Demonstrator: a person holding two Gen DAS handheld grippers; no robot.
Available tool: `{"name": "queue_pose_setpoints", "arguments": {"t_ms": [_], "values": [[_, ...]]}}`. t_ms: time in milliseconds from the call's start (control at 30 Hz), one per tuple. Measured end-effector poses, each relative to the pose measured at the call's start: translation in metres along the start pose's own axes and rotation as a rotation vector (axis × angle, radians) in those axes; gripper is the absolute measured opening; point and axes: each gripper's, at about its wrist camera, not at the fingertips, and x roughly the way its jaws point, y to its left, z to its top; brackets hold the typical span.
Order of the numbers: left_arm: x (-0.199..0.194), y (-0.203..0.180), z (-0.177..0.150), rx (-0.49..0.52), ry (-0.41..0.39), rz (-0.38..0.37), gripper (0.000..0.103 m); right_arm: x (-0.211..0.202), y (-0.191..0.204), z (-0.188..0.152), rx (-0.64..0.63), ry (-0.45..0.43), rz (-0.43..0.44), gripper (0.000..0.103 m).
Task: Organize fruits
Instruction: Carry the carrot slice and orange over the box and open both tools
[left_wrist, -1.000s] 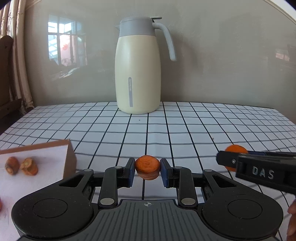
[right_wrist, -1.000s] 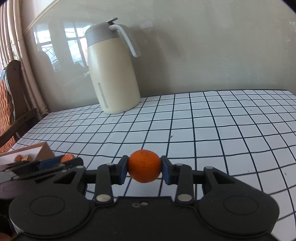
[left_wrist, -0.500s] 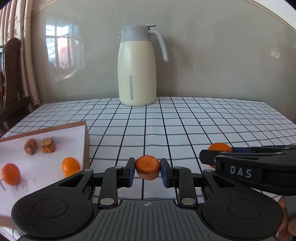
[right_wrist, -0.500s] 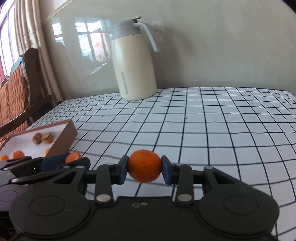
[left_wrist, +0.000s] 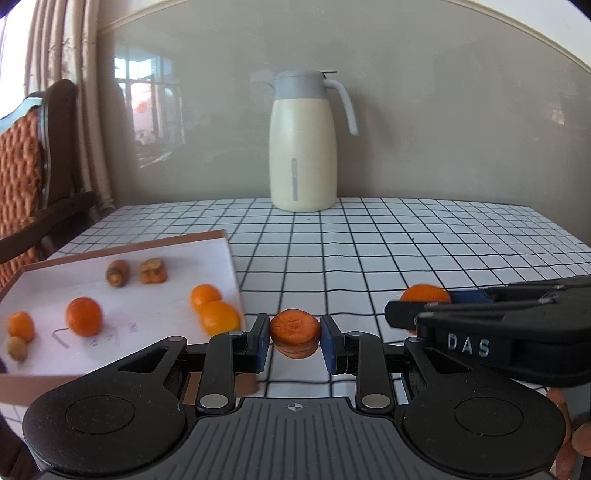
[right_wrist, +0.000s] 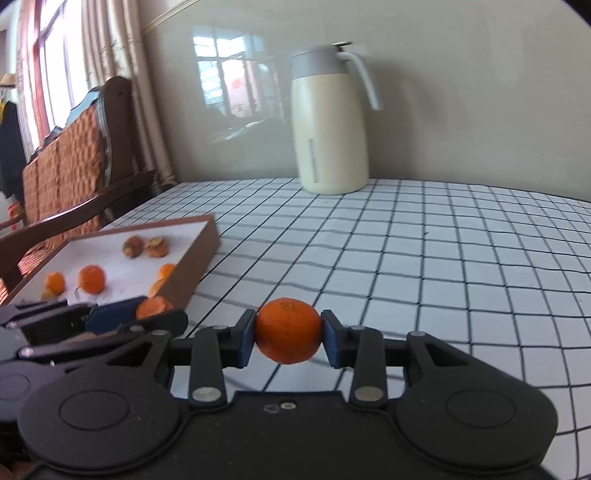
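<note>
My left gripper (left_wrist: 294, 339) is shut on a small flattened orange fruit (left_wrist: 294, 334), held above the checked tablecloth just right of the tray's near corner. My right gripper (right_wrist: 288, 338) is shut on a round mandarin (right_wrist: 288, 335), held above the cloth. The mandarin also shows in the left wrist view (left_wrist: 424, 294), to the right of my left gripper. A shallow brown tray with a white floor (left_wrist: 155, 310) lies at the left and holds several orange fruits (left_wrist: 84, 316) and two brownish pieces (left_wrist: 118, 272). It also shows in the right wrist view (right_wrist: 199, 251).
A cream thermos jug with a grey lid (left_wrist: 303, 144) stands at the back of the table against the wall. A wooden chair with an orange woven cushion (left_wrist: 22, 173) stands at the table's left edge. The table (left_wrist: 406, 240) has a white cloth with a black grid.
Both grippers have pulled back and up from the jug, still holding their fruits. The tray with its fruits has come further into view at the left.
</note>
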Motion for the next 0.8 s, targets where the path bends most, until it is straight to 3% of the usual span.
{"name": "queue_pose_setpoints", "arguments": {"t_ms": [500,800], "values": [[-0.042,0.05,-0.019,-0.056,-0.029,0.077,0.03,-0.008,0.053,-0.006,-0.061,-0.018,0.113,0.028],[-0.058,0.087,-0.022,-0.107,-0.061,0.159,0.03,-0.011,0.084,0.005,-0.081,-0.095,0.2,0.028]]}}
